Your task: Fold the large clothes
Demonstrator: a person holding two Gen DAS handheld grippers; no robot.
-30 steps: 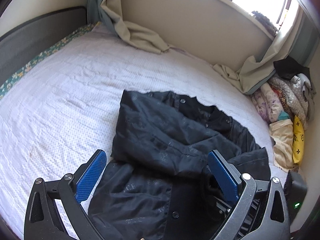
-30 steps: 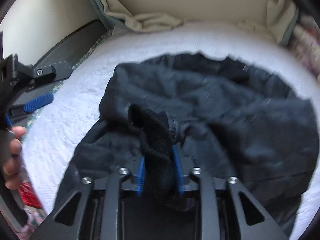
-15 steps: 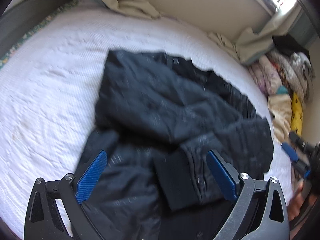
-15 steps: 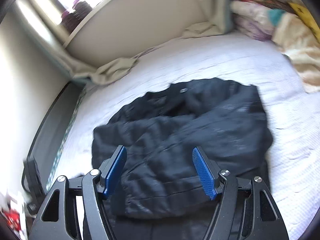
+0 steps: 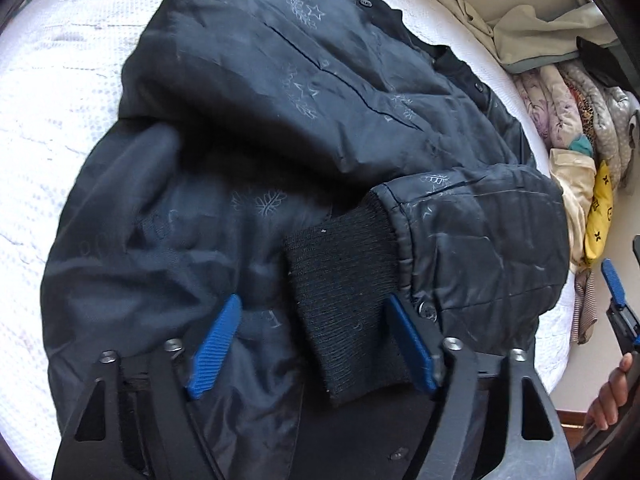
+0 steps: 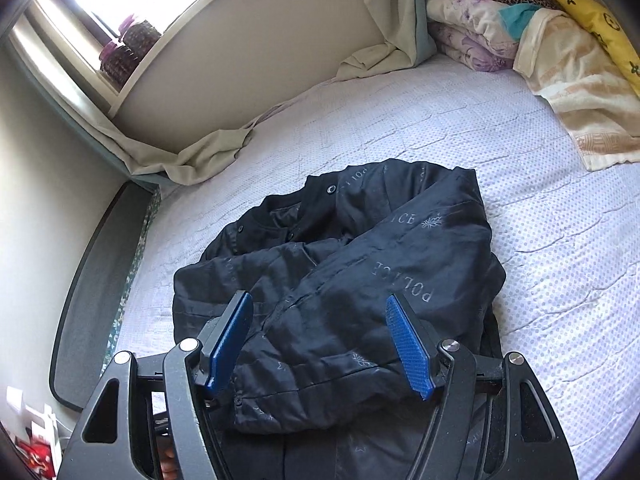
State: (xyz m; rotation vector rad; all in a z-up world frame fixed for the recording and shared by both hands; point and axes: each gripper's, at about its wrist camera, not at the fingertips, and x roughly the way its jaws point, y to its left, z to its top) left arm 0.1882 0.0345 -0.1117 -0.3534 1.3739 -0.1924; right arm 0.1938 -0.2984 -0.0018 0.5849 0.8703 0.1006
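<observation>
Left hand-held gripper (image 5: 312, 344) closing astride the jacket's (image 5: 280, 120) knit cuff (image 5: 344, 280) on the white dotted bedspread (image 6: 440, 120) below the window (image 6: 100, 0).

Dark padded jacket (image 5: 280, 120), partly folded, lay on a white dotted bed (image 5: 52, 80). One sleeve was laid across the front, its black ribbed cuff (image 5: 344, 300) lying between the blue pads (image 5: 214, 348) of the left tongs (image 5: 312, 344), whose jaws were closing, pads not yet pressing it. Heap of folded bedding (image 5: 576, 120) at the bed's far right edge. Right tongs (image 5: 616, 300) at the frame's right border, a person's fingers (image 5: 612, 392) below them.
</observation>
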